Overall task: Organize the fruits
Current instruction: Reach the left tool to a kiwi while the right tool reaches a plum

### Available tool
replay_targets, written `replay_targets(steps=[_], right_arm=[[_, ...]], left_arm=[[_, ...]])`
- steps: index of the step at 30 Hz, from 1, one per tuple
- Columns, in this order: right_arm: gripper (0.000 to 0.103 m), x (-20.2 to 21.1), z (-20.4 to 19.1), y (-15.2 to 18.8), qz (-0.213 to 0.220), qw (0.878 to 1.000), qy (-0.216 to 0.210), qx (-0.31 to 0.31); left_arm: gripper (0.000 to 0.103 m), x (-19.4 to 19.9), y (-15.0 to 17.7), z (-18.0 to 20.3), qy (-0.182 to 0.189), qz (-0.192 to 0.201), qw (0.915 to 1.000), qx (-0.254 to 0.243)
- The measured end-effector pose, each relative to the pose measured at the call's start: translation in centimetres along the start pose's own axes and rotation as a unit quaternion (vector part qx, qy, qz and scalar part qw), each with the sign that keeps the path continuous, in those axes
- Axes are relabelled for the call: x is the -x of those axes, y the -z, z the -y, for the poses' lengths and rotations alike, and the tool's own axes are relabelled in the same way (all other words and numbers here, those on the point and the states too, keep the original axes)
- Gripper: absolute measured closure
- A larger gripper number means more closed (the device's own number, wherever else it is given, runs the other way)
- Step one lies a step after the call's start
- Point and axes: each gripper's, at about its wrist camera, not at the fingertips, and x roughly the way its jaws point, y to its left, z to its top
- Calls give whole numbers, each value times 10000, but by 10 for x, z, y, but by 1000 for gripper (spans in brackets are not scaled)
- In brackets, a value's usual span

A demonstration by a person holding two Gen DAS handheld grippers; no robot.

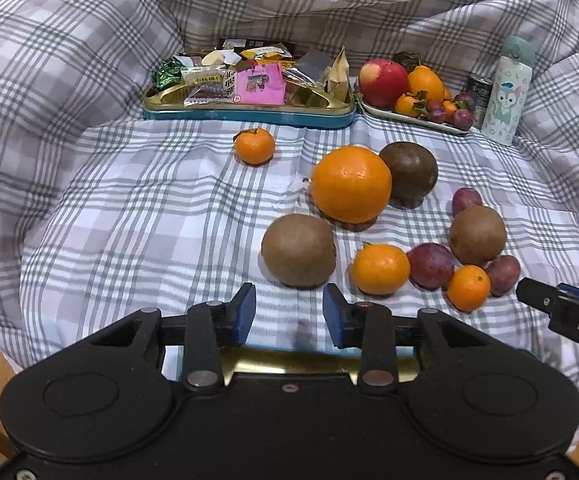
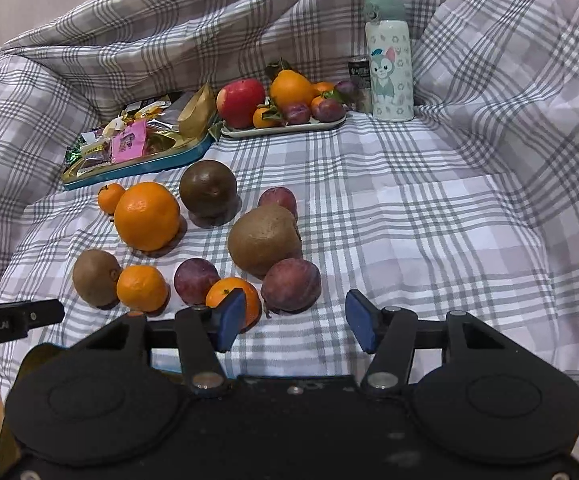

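Loose fruit lies on the plaid cloth: a large orange, a dark brown round fruit, two kiwis, three tangerines and three plums. My left gripper is open with nothing between its blue pads; the near kiwi sits just ahead of it. My right gripper is open and empty too. A plum lies just beyond its gap, and a tangerine is partly hidden behind its left finger. At the back, a white tray holds an apple, an orange, tangerines and plums.
A teal tin full of snack packets stands left of the tray. A cartoon bottle and a dark can stand at the tray's right. The cloth rises in folds all around. A gold tin edge shows under my left gripper.
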Motion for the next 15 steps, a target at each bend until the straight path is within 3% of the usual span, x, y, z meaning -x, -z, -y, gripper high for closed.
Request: replay_targets(steps=[6,15], right_arm=[[44,-15,-2,-3,-94,9999,-40,-32],[44,-27,0,-7,-152,9997,-97,-145]], left_arm=[[57,-15,-11,0,280,-41,9996,-79],[57,-35,-20,8,211,-78,9995,-217]])
